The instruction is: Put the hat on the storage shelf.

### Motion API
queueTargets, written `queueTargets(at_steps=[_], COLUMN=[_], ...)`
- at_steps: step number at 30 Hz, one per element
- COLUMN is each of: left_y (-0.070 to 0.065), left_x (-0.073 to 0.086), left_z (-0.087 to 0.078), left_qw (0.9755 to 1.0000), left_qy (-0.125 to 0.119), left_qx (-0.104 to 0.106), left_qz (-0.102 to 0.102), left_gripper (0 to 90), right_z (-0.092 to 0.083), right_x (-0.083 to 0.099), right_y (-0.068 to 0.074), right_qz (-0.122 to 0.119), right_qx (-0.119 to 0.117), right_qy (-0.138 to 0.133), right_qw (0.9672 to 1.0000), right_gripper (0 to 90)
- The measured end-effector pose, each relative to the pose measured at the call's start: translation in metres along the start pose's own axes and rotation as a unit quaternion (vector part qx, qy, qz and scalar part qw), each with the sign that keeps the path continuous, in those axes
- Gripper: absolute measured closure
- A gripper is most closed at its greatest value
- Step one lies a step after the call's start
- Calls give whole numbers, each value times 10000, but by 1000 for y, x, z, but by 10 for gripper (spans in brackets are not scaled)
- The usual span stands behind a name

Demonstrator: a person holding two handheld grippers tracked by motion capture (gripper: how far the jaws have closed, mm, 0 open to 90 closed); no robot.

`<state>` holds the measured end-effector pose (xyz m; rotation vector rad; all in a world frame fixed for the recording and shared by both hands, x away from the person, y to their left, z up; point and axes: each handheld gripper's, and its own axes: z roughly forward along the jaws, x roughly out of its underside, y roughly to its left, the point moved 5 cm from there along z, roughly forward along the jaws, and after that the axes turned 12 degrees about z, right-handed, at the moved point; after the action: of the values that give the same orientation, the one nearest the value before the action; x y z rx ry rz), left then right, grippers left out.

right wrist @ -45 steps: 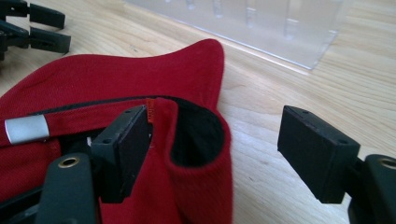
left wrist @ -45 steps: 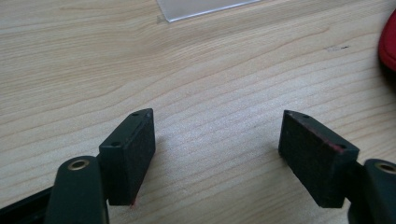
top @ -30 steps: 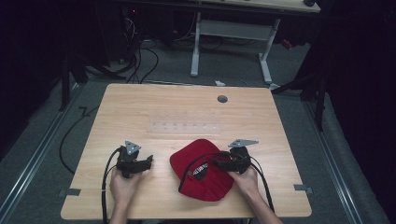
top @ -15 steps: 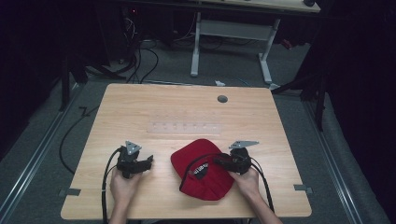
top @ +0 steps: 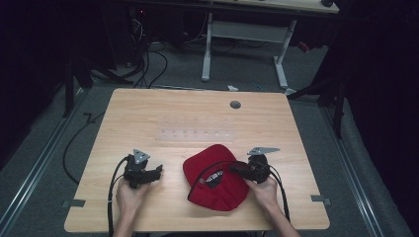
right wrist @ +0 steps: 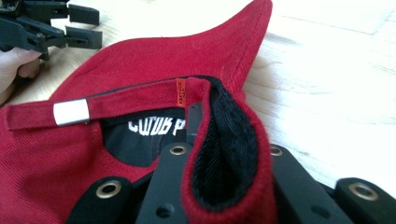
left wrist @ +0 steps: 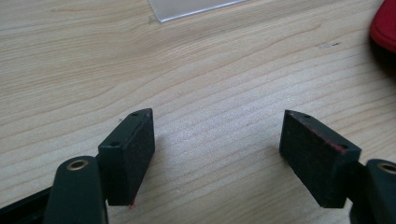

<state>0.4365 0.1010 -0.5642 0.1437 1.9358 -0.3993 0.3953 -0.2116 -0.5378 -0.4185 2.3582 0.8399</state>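
Right tongs (right wrist: pixel 219 186) clamped on red cap's (right wrist: pixel 140 60) rim.

R tool (top: pixel 236 169) clamped on red cap (top: pixel 217 190); L tool (top: pixel 157 171) just beside, on table (top: pixel 197 118).

cap (top: pixel 217 190) on table (top: pixel 148 113), right of left gripper (top: pixel 157 171)

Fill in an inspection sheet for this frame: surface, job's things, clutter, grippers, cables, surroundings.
Surface: wooden table, round grommet near far edge.
Job's things: red cap lying near the front edge, rear strap with metal buckle.
Clutter: clear plastic strip mid-table.
Grippers: right gripper has just closed on the cap's rear edge; left gripper open over bare wood.
Cables: black cable trails from each gripper; more on the floor.
Surroundings: dark room, white desk frame behind.
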Motion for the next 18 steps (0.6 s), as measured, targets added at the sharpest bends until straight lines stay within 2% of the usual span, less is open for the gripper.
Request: queueTargets(at_steps=[5,9,13,15,18], left_y=[-3,-13,-28,-36,-50], left_x=[1,2,-2,-5,-8], left_z=[-2,-8,-17,-23,-31], left_qw=[9999,9992,9975,9961,9935], left_qy=[81,113,-22,-75,-74], left_qx=[80,334,635,813,1024], left_qz=[23,169,295,325,495], left_gripper=[271,274,276,268,248], right_z=[-9,-15,-19,-21,-23], right_x=[-3,-7,-11,-13,-15], right_y=[-1,-3,-4,-5,-6], right_qz=[80,173,164,191,288], right_qx=[13,-6,36,42,17], right_qy=[-85,-150,-191,-205,-224], right_qw=[9999,9997,9997,9996,9993], right_gripper=[824,824,824,824,824])
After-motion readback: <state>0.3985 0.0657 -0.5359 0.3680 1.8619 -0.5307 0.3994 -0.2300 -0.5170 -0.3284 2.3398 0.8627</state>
